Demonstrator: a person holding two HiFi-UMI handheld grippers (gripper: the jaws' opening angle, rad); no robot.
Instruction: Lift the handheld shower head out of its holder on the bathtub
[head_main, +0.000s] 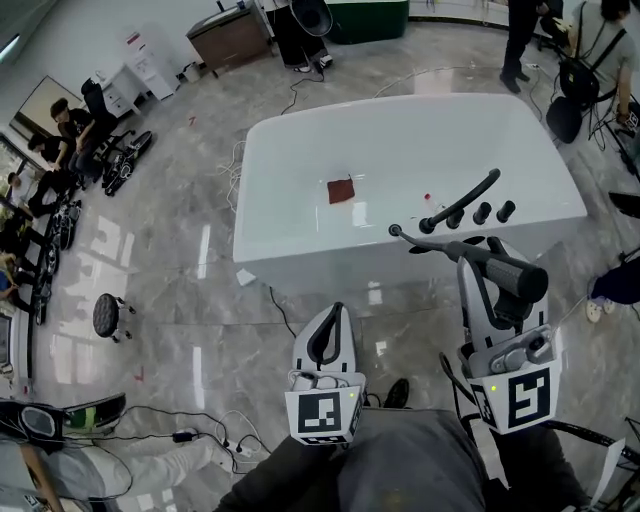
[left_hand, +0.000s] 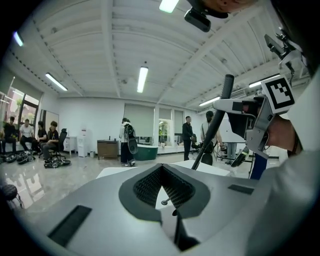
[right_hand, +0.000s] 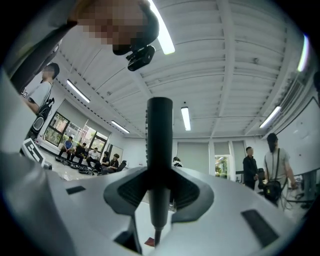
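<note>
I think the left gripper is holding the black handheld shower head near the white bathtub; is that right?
Not quite: the right gripper holds the black handheld shower head near the white bathtub, as the right gripper view shows.

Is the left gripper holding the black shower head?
No, the left gripper has nothing between its jaws; the shower head sits clamped in the right gripper.

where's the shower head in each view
Head view: lower right, shower head gripped by the right gripper.
Left gripper view: shower head slants up at upper right.
Right gripper view: shower head at centre, upright between the jaws.
Shared landmark: the white bathtub.
</note>
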